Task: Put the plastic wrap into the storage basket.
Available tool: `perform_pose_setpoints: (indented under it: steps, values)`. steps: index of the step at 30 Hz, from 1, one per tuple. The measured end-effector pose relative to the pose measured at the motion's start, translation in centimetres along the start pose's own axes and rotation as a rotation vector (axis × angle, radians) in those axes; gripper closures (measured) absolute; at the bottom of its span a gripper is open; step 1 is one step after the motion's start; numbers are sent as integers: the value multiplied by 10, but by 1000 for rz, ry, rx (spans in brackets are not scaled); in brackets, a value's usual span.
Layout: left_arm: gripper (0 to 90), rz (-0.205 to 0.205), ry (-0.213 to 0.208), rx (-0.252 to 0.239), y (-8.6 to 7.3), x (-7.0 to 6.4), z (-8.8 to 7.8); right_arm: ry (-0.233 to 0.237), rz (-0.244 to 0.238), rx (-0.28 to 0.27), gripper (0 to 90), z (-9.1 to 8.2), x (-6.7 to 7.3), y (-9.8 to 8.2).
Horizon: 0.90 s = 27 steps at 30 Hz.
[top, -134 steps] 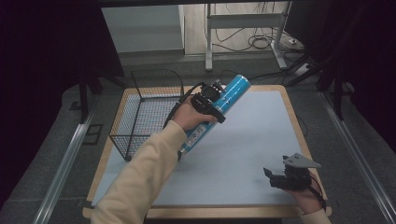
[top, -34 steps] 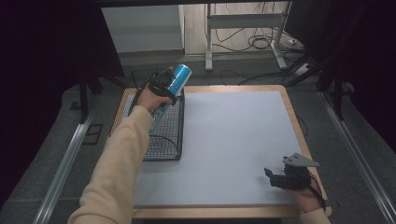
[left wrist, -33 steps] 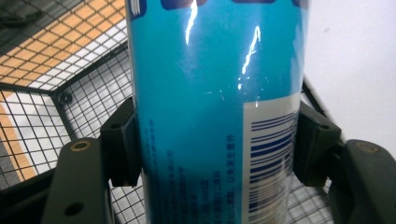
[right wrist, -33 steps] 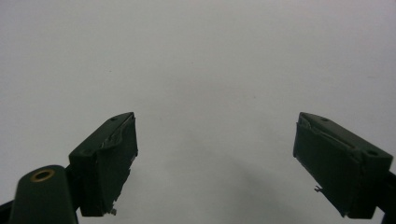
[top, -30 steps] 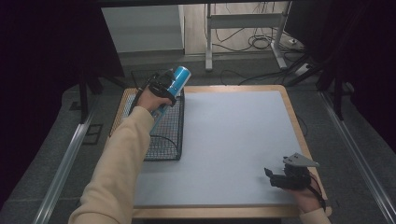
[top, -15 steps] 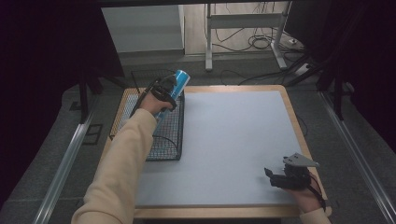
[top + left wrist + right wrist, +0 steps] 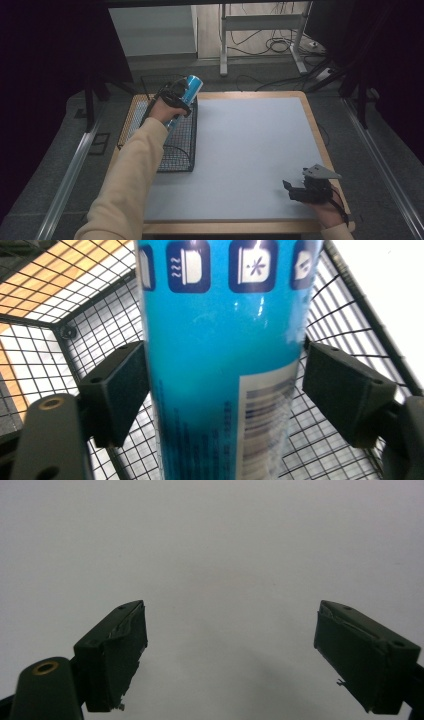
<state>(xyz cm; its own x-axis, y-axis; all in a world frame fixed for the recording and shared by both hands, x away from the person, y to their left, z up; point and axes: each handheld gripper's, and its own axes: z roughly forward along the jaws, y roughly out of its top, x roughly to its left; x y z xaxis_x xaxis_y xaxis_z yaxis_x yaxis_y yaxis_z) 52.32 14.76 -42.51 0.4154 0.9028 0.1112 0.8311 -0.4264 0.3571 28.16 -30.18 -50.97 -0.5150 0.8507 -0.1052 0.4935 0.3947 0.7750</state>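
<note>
High view: left claw holds the blue can tilted above the wire basket at the surface's left edge. Can not released, so I'd call this mid-placement.

Left gripper view: jaws sit against both sides of the can, basket mesh directly below. What's left: lower and let go.

Right gripper view: right claw wide apart, holding nothing, resting idle over the bare grey surface.
</note>
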Motion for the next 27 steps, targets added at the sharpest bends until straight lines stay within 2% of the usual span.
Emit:
perform_pose_setpoints:
  steps: [2,4,6,10,14,16,20,22,27]
  values:
    - [155,-6,-15,-28,-2,0,-5,0,0,0,140,0,0,0]
    - [137,-14,-50,-58,-5,0,-10,2,-1,1,140,0,0,0]
    - [112,-15,-44,-76,-9,0,-15,1,-4,3,140,1,1,0]
    - [108,-31,-66,-119,-18,1,-23,1,-5,0,140,0,2,1]
    - [110,-21,-84,-164,-28,-2,-39,-1,-7,0,140,0,3,1]
    - [121,-15,-107,-191,-34,-6,-48,-1,-8,-1,140,0,3,1]
    - [132,15,-134,-233,-44,-19,-62,-2,-12,-3,141,1,4,3]
    - [135,46,-136,-257,-50,-29,-69,-2,-17,-1,140,1,5,3]
    - [134,116,-201,-294,-63,-55,-80,0,-22,-4,140,1,6,4]
